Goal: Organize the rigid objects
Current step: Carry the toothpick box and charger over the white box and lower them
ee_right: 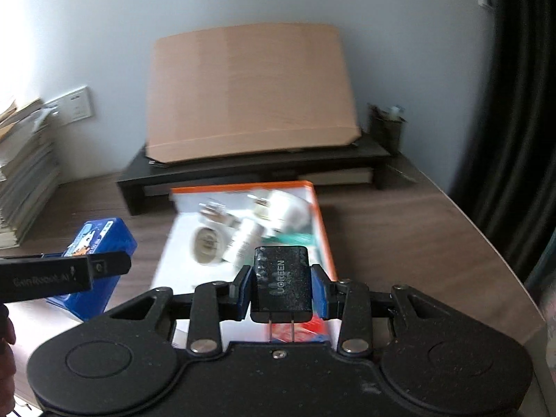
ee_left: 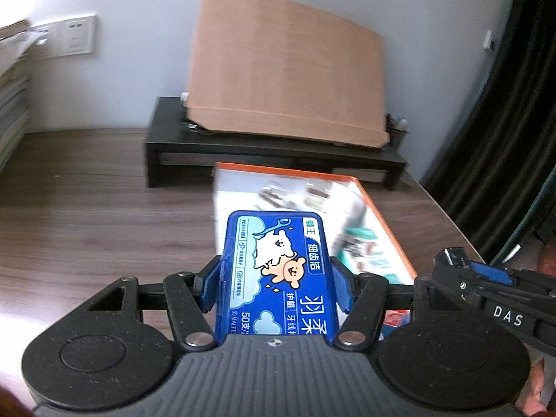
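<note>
My left gripper (ee_left: 274, 285) is shut on a blue floss-pick box (ee_left: 278, 271) with cartoon bears, held above the wooden desk. The same blue box (ee_right: 99, 243) shows at the left of the right wrist view, under the left gripper's arm. My right gripper (ee_right: 283, 286) is shut on a black UGREEN charger (ee_right: 282, 283), its two prongs pointing back toward the camera. In the left wrist view the right gripper (ee_left: 455, 260) enters from the right edge. Below both lies a flat white box with an orange rim (ee_right: 321, 215), printed with product pictures; the same flat box (ee_left: 378, 215) lies behind the blue box.
A brown cardboard sheet (ee_right: 250, 90) leans on the wall over a black monitor stand (ee_right: 368, 151). A dark pen cup (ee_right: 385, 128) stands at the stand's right end. Stacked papers (ee_right: 24, 180) sit at the left, wall sockets (ee_left: 74, 36) behind. A dark curtain (ee_right: 517, 104) hangs beyond the desk's right edge.
</note>
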Available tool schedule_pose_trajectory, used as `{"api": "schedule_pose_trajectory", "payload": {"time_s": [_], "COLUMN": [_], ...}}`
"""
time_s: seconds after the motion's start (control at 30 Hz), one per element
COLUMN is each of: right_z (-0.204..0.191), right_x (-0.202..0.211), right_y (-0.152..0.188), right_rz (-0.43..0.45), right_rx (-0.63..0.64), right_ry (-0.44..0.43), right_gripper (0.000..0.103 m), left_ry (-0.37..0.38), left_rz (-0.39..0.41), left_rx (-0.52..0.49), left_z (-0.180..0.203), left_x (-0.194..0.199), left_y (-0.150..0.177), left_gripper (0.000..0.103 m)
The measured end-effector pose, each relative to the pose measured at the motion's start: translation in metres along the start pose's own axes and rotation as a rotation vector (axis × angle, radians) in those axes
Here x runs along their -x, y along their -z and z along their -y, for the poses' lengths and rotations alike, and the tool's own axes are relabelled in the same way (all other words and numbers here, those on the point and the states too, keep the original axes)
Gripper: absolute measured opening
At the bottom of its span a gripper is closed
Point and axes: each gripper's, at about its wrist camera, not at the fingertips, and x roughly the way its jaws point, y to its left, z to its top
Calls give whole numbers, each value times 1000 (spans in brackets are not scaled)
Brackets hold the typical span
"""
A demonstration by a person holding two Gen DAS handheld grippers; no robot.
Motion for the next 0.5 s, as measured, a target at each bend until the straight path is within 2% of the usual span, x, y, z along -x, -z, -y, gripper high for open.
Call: {"api": "schedule_pose_trajectory", "payload": {"time_s": [0.23,0.5], "right_z": [23,22], "right_x": [-4,-8], "right_y": [4,3], "right_rz": [-2,10], "right_rx": [-15,30], "right_ry": [-29,-97], "right_gripper": [44,44], "left_ry": [-7,-71], "left_rz": [-24,-28], "left_rx": [-25,-18], "left_z": [29,42], "left_x": [-20,-24], "left_y": [9,13], "left_gripper": [63,63]}}
